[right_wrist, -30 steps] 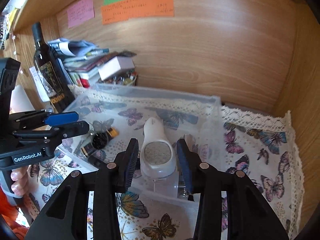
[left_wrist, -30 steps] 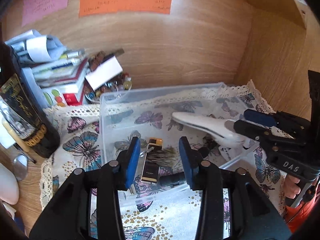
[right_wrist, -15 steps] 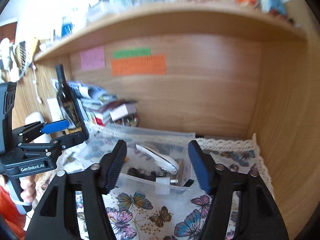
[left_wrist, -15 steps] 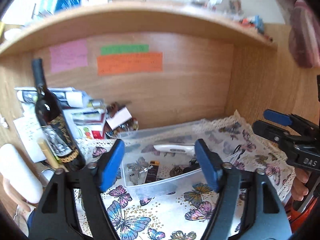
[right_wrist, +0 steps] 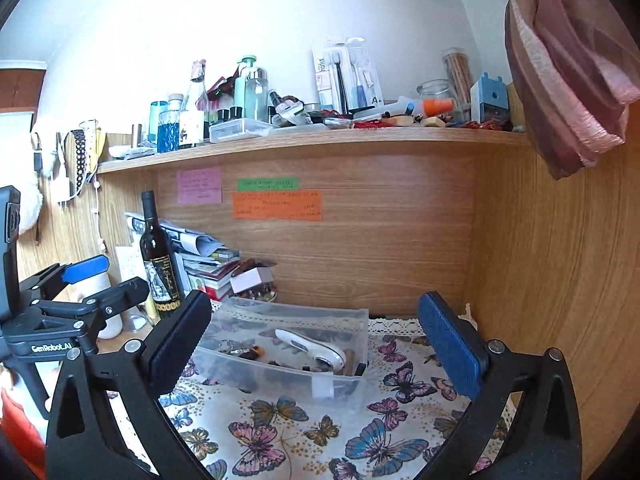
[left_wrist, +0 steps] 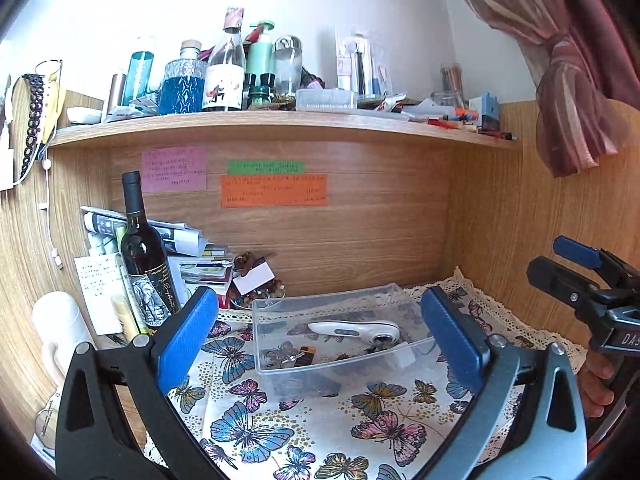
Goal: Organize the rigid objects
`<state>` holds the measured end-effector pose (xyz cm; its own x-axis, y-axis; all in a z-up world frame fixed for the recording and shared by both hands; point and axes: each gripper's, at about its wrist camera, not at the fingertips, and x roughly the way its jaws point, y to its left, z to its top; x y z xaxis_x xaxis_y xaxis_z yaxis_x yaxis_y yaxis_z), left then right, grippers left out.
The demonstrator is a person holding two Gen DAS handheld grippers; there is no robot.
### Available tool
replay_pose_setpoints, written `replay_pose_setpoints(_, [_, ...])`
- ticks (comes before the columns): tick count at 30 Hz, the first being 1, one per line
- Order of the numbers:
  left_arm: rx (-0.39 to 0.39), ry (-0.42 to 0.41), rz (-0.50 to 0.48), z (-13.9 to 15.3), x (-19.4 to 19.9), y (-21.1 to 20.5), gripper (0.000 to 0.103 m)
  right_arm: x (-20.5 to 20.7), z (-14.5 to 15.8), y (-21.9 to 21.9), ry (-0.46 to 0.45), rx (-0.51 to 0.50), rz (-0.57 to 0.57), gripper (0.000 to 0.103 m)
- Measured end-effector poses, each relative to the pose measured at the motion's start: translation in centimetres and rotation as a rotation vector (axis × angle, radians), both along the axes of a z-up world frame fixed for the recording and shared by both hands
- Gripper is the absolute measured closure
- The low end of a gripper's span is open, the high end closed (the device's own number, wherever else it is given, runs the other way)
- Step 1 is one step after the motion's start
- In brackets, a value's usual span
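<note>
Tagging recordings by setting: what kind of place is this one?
Most likely a home desk nook: a cluttered wooden shelf of bottles, sticky notes on the back panel, and a butterfly-print cloth under a clear bin.

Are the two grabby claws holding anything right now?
No, nothing is held. The left gripper and right gripper are both wide open, and the white gadget lies in the clear box.

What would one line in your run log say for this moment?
left gripper: open, empty | right gripper: open, empty | white handheld device: lying in clear plastic bin | bin: on butterfly cloth
</note>
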<state>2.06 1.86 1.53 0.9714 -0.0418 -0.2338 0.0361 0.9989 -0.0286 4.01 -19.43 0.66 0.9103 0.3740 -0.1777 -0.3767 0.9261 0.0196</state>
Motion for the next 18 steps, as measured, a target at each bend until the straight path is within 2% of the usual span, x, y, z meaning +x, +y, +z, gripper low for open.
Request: replay_pose_setpoints(18, [0.007,-0.036,-0.012,0.4,-1.7,-0.5,0.0,-1.0,-0.4,0.1,0.009,0.013,-0.006,0.0])
